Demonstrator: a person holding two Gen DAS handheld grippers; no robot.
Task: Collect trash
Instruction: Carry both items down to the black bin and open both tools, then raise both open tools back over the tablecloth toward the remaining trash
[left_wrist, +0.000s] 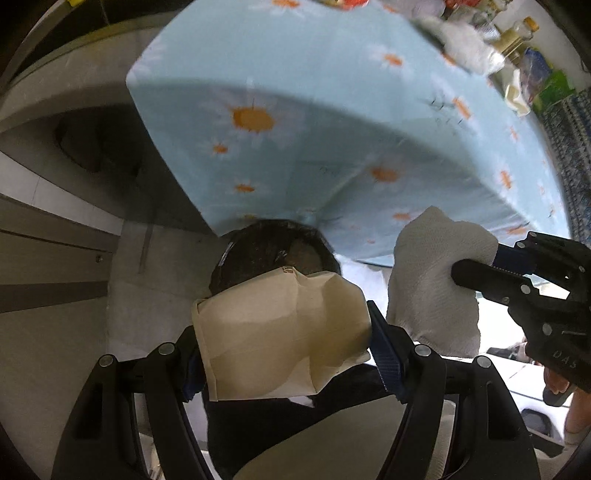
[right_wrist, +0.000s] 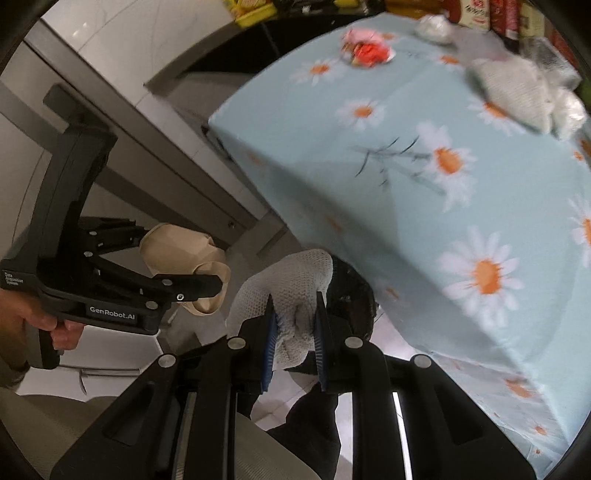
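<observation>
L gripper (left_wrist: 284, 354) is clamped on a crumpled beige paper cup (left_wrist: 280, 332), squashed between its blue pads; jaws stand about half apart w/ the cup filling the gap. Gripper points steeply down. Just beyond the cup, past the fingertips, sits the dark round mouth of a black trash bag (left_wrist: 273, 247), right at the hanging edge of the tablecloth (left_wrist: 295, 110).

R gripper (right_wrist: 295, 325) is pinched nearly closed on a wad of white paper towel (right_wrist: 288, 291); the towel bulges out ahead of the fingertips and a bit trails back between the pads. The black bag opening (right_wrist: 351, 291) shows just right of and behind the towel. R gripper also tilts down.

From the left wrist cam, the R gripper (left_wrist: 476, 273) comes in from the right side, its towel wad (left_wrist: 436, 280) just beside the cup, not clearly touching. From the right wrist cam, the L gripper (right_wrist: 207, 280) comes in from the left w/ the cup (right_wrist: 181, 251) at its tip; a hand (right_wrist: 44, 325) grips its handle.

Light blue daisy-print tablecloth covers a table ahead of both grippers. On it, far from the tips: a red-pink crumpled wrapper (right_wrist: 369, 48), a grey-white crumpled wad (right_wrist: 513, 92), and bottles/packets at the far edge, blurred.
</observation>
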